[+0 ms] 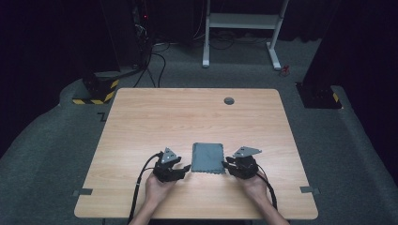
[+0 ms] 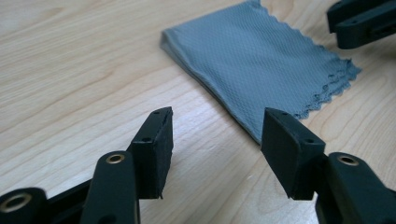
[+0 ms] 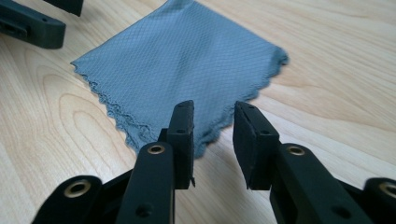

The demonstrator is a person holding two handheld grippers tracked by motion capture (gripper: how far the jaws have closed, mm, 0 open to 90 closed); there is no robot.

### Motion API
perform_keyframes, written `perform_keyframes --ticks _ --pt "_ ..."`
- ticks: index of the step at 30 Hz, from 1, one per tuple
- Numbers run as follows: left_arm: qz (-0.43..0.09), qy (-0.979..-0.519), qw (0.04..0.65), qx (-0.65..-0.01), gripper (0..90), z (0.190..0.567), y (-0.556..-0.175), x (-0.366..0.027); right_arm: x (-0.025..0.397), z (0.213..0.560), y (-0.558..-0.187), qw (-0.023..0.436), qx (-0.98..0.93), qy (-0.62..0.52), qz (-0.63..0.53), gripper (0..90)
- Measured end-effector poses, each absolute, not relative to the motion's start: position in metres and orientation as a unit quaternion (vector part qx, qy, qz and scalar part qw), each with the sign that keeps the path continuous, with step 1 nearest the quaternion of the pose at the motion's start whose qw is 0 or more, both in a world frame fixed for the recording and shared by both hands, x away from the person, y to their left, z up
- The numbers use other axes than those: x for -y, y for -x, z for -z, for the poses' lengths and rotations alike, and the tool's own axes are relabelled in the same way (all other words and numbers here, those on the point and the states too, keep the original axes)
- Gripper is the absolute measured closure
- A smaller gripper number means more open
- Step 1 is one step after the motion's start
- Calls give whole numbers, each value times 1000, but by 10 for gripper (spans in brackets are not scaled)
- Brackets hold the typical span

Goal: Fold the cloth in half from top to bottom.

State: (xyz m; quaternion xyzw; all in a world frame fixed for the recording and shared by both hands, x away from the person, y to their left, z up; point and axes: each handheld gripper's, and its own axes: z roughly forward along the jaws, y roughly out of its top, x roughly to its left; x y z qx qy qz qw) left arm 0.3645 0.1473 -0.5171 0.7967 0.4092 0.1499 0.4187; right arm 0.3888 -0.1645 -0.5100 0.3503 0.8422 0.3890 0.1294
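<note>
A folded grey cloth [image 1: 208, 157] with zigzag-cut edges lies flat on the wooden table [image 1: 187, 117], near the front edge. My left gripper [image 1: 184, 167] sits just left of the cloth's near left corner, jaws wide open and empty. In the left gripper view the cloth [image 2: 261, 65] lies ahead and to the right of the left gripper [image 2: 217, 135]. My right gripper [image 1: 228, 164] is at the cloth's near right corner, jaws open a small way. In the right gripper view the right gripper [image 3: 213, 135] stands over the near corner of the cloth [image 3: 182, 70], with nothing pinched.
A small dark round grommet [image 1: 229, 101] sits in the table top near the far edge. A white desk frame [image 1: 241, 28] and cables stand on the grey floor beyond the table. Tape marks [image 1: 82, 191] lie beside the table's front corners.
</note>
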Motion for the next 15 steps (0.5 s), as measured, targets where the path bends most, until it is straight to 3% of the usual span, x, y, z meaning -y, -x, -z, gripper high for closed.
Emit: perform_keyframes --ticks 15 --pt "-161 -766 445 -435 406 508 -359 -177 226 501 -371 162 -791 -415 -420 623"
